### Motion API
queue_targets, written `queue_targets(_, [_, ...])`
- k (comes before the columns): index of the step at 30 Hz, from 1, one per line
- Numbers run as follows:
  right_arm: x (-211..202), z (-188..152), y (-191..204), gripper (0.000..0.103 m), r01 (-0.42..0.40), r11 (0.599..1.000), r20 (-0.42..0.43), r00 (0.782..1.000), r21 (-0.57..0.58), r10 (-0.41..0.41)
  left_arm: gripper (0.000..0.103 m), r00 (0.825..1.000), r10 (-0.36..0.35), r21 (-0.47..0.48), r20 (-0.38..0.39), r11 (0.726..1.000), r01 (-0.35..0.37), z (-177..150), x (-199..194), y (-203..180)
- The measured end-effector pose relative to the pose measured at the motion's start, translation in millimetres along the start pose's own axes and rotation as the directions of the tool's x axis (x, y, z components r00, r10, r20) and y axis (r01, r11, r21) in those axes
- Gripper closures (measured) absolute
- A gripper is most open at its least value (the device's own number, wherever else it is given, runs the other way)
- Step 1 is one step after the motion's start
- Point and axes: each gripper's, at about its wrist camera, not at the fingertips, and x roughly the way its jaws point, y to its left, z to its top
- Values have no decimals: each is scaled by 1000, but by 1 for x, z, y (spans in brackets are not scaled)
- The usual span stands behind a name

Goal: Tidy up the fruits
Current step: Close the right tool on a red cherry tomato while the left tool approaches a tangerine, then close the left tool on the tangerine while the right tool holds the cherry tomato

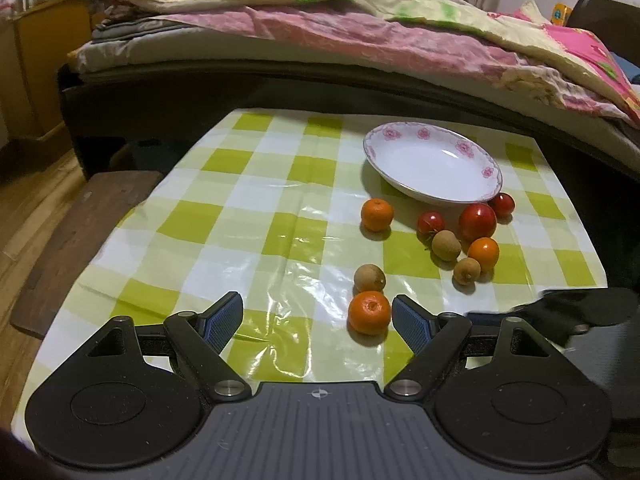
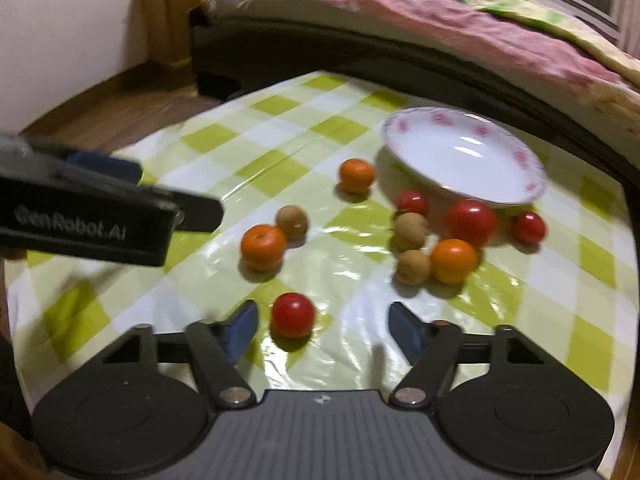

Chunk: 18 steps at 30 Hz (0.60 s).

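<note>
A white plate with pink flowers point(image 1: 432, 168) point(image 2: 464, 156) stands empty at the far right of the checked tablecloth point(image 1: 248, 216). Oranges, red fruits and brown fruits lie loose in front of it. My left gripper point(image 1: 318, 308) is open; an orange point(image 1: 369, 312) lies between its fingers, close to the right pad point(image 1: 412, 322), with a brown fruit point(image 1: 369, 277) just beyond. My right gripper point(image 2: 322, 316) is open around a red fruit point(image 2: 293, 314) that sits on the cloth near the left pad point(image 2: 242, 330). The left gripper's body point(image 2: 100, 208) shows at the left of the right wrist view.
A cluster of red fruits point(image 1: 477, 222), brown fruits point(image 1: 446, 245) and an orange point(image 1: 483, 253) sits beside the plate; another orange point(image 1: 377, 214) lies apart. A bed with rumpled blankets point(image 1: 360, 40) runs behind the table. A dark wooden board point(image 1: 80, 232) lies left of the table.
</note>
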Motion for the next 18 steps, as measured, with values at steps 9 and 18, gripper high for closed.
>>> queue_targets(9, [14, 2, 0, 73, -58, 998, -31, 998, 0, 58, 38, 999, -16, 41, -42, 999, 17, 1, 12, -10])
queue_targets(18, [-1, -6, -21, 74, -11, 999, -58, 998, 53, 14, 41, 996, -40, 89, -80, 995, 47, 4, 40, -29])
